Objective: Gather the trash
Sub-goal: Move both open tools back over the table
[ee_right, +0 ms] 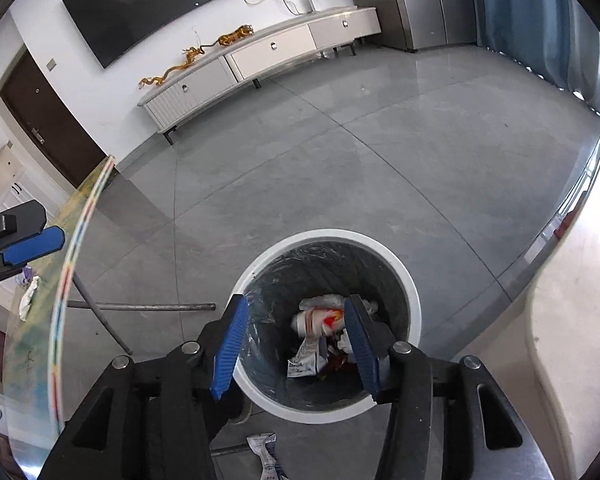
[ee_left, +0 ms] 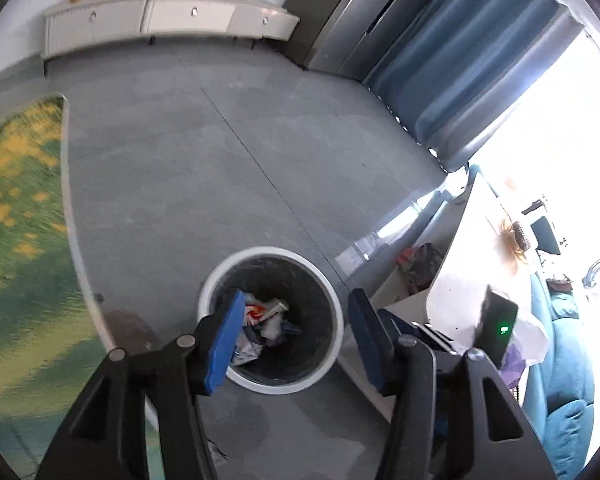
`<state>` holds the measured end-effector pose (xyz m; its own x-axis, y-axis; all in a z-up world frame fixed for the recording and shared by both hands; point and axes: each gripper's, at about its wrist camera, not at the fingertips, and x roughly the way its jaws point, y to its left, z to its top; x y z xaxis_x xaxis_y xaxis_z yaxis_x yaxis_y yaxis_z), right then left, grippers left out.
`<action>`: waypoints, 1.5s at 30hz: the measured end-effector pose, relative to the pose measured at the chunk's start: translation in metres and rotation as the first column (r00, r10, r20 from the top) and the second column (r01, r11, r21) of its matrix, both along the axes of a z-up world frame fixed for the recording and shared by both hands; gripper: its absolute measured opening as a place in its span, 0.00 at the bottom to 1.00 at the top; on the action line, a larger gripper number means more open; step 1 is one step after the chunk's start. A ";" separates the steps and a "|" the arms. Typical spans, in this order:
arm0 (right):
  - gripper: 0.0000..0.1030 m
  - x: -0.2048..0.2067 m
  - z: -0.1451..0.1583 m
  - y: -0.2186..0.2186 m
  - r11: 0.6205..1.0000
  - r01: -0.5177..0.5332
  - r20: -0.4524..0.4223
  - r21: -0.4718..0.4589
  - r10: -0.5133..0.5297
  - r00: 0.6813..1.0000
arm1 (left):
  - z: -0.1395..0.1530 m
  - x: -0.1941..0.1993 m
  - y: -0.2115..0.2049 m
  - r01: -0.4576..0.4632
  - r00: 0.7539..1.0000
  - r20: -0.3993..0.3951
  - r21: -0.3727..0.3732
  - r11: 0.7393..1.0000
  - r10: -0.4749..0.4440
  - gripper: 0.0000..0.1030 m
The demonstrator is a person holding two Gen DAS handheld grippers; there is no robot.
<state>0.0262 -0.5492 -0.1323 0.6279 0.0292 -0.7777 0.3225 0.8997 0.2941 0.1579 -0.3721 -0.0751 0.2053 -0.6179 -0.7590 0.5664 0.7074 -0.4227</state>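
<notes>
A round bin with a white rim (ee_left: 220,272) (ee_right: 414,300) and a dark liner stands on the grey floor. Crumpled wrappers and paper (ee_left: 266,322) (ee_right: 320,328) lie inside it. My left gripper (ee_left: 296,336) is open and empty, hovering over the bin. My right gripper (ee_right: 296,338) is open and empty, also over the bin's mouth. A printed paper scrap (ee_right: 266,454) lies on the floor in front of the bin. A crumpled white scrap (ee_right: 29,298) lies on the glass table at the left, below the left gripper's blue finger (ee_right: 34,245).
A round glass table (ee_left: 24,216) (ee_right: 66,280) with metal legs stands left of the bin. A white counter (ee_left: 472,272) (ee_right: 572,320) is at the right. A blue sofa (ee_left: 560,380) is at far right. A TV cabinet (ee_right: 260,60) lines the far wall.
</notes>
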 end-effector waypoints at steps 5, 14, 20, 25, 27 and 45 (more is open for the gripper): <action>0.52 -0.015 0.049 0.024 0.998 -0.024 0.090 -0.059 0.029 0.996 | 0.042 -0.016 0.042 -0.064 0.986 0.154 -0.009 0.998 0.064 0.50; 0.64 -0.041 0.150 0.115 0.978 -0.125 0.274 -0.168 0.168 0.947 | 0.111 -0.072 0.159 -0.273 0.857 0.458 0.016 0.962 0.236 0.55; 0.71 -0.042 0.180 0.187 0.954 -0.204 0.319 -0.219 0.268 0.909 | 0.135 -0.094 0.251 -0.429 0.764 0.535 0.004 0.903 0.361 0.59; 0.72 -0.027 0.191 0.240 0.935 -0.265 0.319 -0.233 0.331 0.888 | 0.143 -0.110 0.312 -0.525 0.693 0.572 -0.017 0.851 0.439 0.62; 0.72 -0.020 0.193 0.257 0.926 -0.290 0.308 -0.240 0.356 0.882 | 0.142 -0.114 0.332 -0.554 0.672 0.579 -0.023 0.832 0.463 0.62; 0.72 0.042 0.164 0.346 0.855 -0.455 0.177 -0.248 0.502 0.847 | 0.079 -0.082 0.430 -0.625 0.711 0.427 0.017 0.781 0.559 0.62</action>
<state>0.0679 -0.2036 0.0320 0.7330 0.2391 -0.6368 -0.2175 0.9694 0.1136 0.0763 0.0584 0.0038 0.7775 -0.1559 -0.6093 0.0972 0.9869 -0.1284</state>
